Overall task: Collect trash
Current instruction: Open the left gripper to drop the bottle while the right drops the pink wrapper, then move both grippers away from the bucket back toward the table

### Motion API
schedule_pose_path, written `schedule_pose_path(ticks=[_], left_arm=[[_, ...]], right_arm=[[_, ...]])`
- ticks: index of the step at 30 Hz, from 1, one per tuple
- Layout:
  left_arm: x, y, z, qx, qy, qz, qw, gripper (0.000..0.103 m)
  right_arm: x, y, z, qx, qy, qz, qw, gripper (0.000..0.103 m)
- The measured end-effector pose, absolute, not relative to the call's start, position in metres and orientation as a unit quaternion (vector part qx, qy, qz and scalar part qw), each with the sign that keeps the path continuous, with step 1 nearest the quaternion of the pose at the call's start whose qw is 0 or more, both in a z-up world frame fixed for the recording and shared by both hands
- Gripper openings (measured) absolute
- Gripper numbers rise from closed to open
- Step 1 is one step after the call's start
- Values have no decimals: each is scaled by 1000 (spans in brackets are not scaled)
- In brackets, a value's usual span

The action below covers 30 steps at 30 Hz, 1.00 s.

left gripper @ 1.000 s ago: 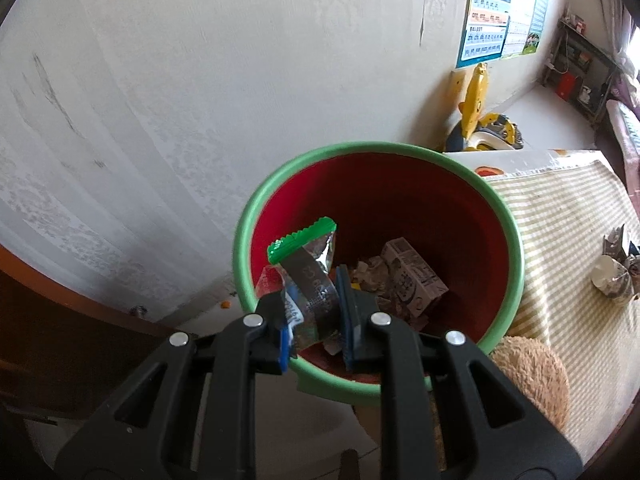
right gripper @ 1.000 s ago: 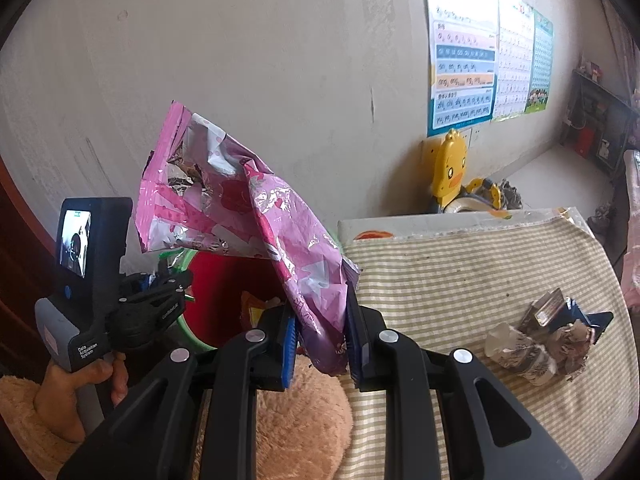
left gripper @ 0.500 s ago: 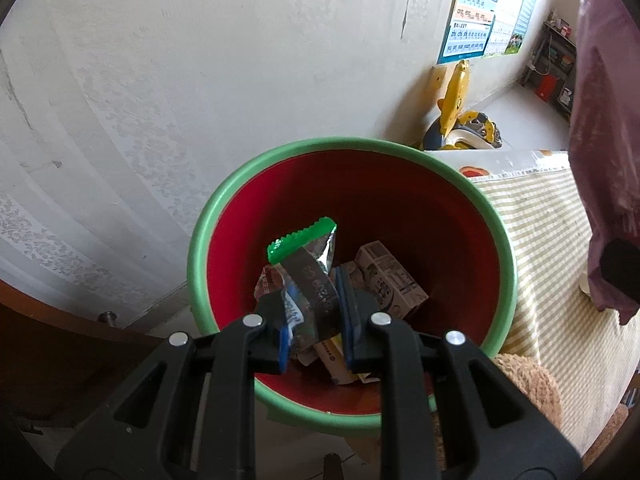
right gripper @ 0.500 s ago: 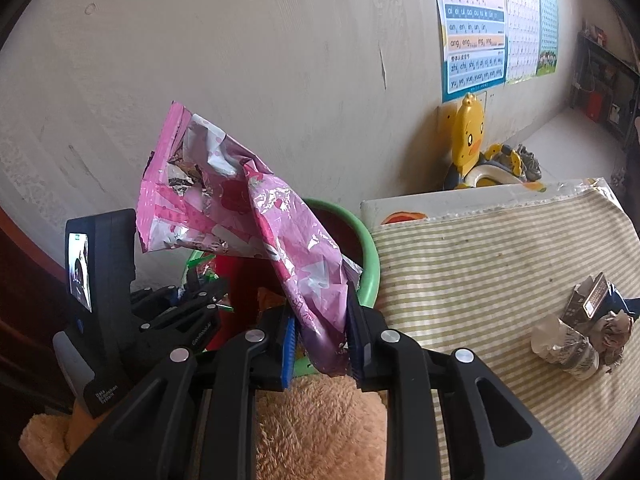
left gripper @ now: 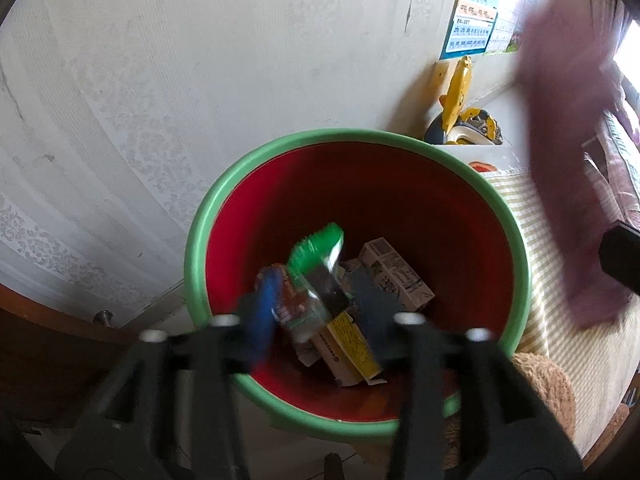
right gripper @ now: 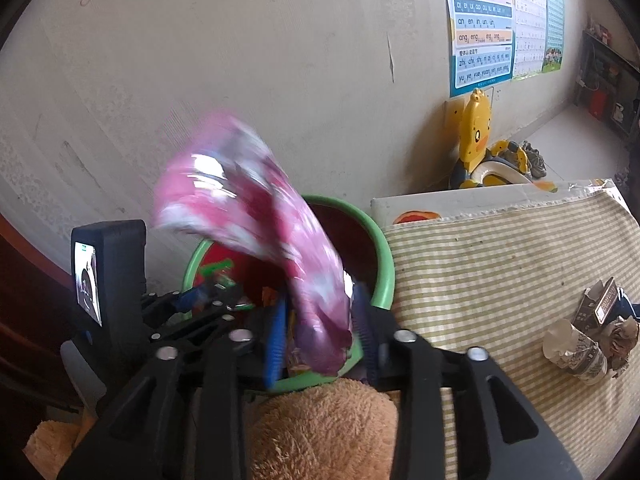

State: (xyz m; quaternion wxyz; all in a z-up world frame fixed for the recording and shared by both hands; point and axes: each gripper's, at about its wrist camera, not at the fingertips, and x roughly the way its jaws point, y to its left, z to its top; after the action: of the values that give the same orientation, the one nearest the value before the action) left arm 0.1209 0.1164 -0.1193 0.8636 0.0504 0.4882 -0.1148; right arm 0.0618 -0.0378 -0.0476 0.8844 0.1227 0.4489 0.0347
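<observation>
In the left wrist view, the left hand-held gripper (left gripper: 316, 312) had just spread its jaws, releasing the green-topped wrapper (left gripper: 316, 276) over the red bin (left gripper: 400, 136). In the right wrist view, the right hand-held gripper (right gripper: 320, 332), jaws likewise just parted, let the pink bag (right gripper: 280, 240) slip above the bin's rim.

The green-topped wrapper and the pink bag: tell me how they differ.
The green-topped wrapper is small, silvery, with a green serrated edge; the pink bag is much larger, pink and white. The wrapper sits between the left gripper jaws, inside the bin mouth; the bag rises above the right gripper and the rim. Both are blurred, between jaws that have just been opening.
</observation>
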Motion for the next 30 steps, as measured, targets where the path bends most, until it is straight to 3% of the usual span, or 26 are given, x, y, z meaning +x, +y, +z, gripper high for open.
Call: schedule_pose_path(ticks=[2,5,11,20,30], left_arm=[[119,119,-119,48,483,-108,868,62],[117,120,-122,44,489,-103,865,65],[112,117,-119,53,486,-102,866,66],[102,100,-101,49,468,-114,875,66],[70,7,-80,86,455,-215,860,72]], right_arm=[[61,-37,-48,124,449,39,884,49],[57,-39,-46,122,442,34,888,63],[30,-91,-51,136,431,-19,892,70],[-74,-288,-85,240,409,-302,827,71],[-61,-338,-133,282,452,-267,803,70]])
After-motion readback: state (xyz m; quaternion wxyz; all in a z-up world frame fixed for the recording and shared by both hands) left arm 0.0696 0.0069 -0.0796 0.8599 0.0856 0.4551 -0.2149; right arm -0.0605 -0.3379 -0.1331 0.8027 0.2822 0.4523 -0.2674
